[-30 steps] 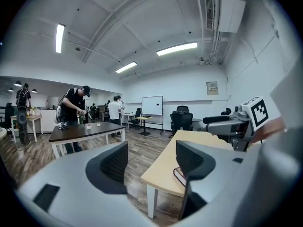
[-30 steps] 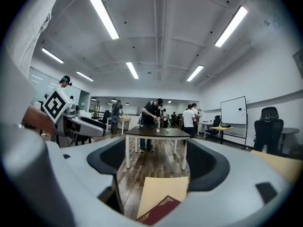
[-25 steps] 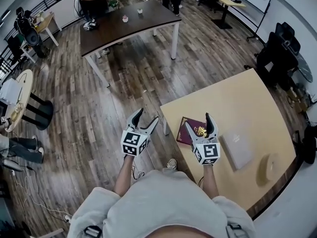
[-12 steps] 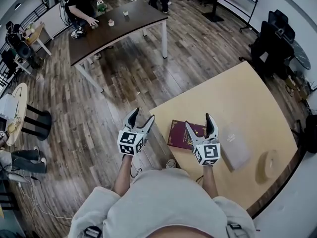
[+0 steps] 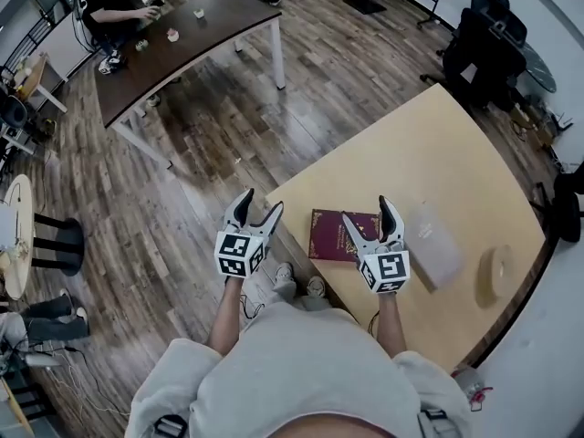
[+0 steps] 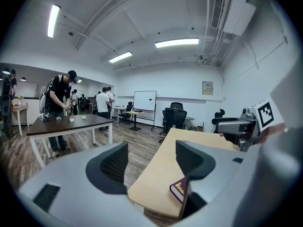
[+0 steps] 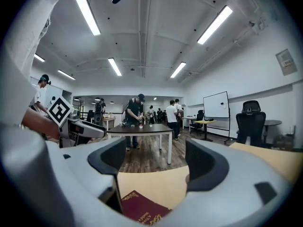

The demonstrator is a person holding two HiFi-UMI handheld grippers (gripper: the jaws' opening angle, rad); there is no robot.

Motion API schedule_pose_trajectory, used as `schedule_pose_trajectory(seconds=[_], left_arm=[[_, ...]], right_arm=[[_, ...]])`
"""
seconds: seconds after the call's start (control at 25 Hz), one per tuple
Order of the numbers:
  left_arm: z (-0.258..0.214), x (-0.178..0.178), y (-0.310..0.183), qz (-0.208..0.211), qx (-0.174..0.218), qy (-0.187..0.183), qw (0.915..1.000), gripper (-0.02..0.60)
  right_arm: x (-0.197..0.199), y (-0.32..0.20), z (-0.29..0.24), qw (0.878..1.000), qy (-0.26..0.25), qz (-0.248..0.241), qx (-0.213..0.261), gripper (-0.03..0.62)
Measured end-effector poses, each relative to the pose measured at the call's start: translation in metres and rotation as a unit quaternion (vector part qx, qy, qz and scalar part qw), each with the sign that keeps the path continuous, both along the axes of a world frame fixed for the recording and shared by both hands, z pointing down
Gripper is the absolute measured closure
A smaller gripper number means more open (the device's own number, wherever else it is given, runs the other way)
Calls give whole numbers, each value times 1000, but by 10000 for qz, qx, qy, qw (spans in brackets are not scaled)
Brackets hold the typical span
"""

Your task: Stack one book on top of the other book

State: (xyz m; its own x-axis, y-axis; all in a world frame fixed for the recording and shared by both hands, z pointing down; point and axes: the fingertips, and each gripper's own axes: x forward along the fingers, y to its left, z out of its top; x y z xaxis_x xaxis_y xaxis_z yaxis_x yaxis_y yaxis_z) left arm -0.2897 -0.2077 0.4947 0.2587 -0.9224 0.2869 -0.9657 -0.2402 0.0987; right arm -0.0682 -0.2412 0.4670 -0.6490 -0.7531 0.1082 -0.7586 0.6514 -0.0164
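The left gripper hangs over the wood floor, just off the near corner of the tan table. Its jaws are spread wide with nothing between them. In the left gripper view only the table edge and the red book show past them.

The right gripper is held over the table, its jaws also spread wide and gripping nothing. The red book lies flat below it near the table's front edge. In the right gripper view the red cover with gold print shows low between the jaws, under the pads rather than touched by them.

The grey book lies flat on the same table, to the right of the red one. The two books sit side by side, not stacked, though the right jaw covers the strip between them, so I cannot tell if they touch. Further right a round tan disc rests near the table's edge.

Beyond, across the floor, stands a dark table with a few small items on it, and a person sits at its far end.
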Motion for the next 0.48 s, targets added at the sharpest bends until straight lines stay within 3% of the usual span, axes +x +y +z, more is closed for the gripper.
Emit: schedule_pose_trajectory(seconds=[0.48], left_arm=[[52,41,-4,787,-617,209,9948,262]], right_arm=[[27,11,45,9964,287,501,-623,214]])
